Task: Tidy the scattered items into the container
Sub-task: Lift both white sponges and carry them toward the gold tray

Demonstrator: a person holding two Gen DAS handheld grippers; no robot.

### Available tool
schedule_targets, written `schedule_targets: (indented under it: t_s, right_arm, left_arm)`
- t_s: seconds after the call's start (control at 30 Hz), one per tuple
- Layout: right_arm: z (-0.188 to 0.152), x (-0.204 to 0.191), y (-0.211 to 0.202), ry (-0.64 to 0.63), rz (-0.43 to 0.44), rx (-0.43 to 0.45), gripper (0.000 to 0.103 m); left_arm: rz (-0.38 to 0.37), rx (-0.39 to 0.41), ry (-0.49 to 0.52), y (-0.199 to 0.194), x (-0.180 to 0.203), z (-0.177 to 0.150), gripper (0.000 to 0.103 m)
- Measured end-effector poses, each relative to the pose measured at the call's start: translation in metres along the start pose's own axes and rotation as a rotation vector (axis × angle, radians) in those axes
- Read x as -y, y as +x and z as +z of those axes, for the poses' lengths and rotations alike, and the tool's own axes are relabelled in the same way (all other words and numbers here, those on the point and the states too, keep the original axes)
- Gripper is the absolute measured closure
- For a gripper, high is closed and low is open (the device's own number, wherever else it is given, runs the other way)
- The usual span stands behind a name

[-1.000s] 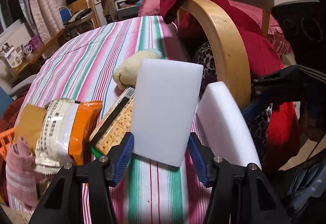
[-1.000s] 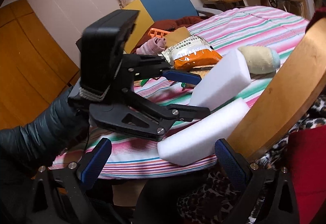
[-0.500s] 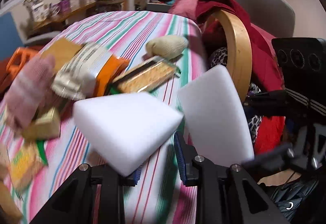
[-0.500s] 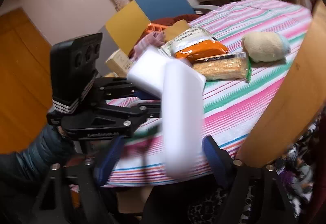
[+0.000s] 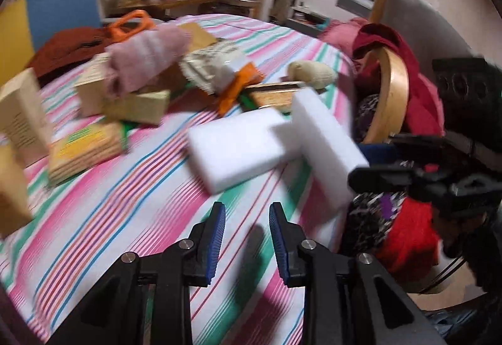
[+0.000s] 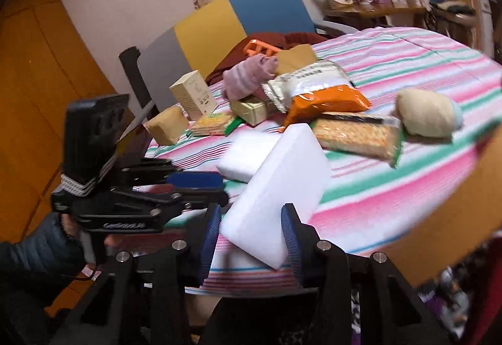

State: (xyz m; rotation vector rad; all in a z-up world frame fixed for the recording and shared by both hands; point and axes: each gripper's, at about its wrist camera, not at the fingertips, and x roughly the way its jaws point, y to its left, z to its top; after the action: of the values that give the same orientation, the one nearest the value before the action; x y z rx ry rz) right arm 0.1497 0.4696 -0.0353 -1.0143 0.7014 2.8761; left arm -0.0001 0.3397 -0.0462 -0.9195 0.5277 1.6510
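Right claw [image 6: 251, 238] is closing on a tilted white foam block [image 6: 276, 188] at the worktop's near edge and might drop it, while left claw [image 5: 248, 238] is clenched empty.

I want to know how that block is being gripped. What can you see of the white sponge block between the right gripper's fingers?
The white sponge block is a plain rectangular slab of what looks like soft foam, unmarked, with slightly rounded edges. It is tilted, one end raised toward the table's middle and the near end hanging past the striped tablecloth edge. The right gripper is closing on it, its blue fingers on either side of the near end. Its raised end overlaps a second white block lying flat on the cloth; contact is unclear.
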Motion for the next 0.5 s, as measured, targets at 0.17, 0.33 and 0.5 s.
schedule_targets:
  t_s: [0.17, 0.33, 0.5]
  right_arm:
    - [0.002, -0.005, 0.003, -0.013, -0.021, -0.012, 0.049]
    - [0.005, 0.001, 0.005, 0.07, -0.042, -0.013, 0.031]
    - [0.004, 0.019, 0.011, 0.223, -0.003, -0.027, 0.023]
  left_arm:
    - [0.051, 0.012, 0.057, -0.01, 0.001, 0.003, 0.064]
    - [0.091, -0.019, 0.219, -0.002, 0.009, 0.026, 0.057]
    - [0.054, -0.055, 0.405, 0.007, 0.014, 0.055, 0.048]
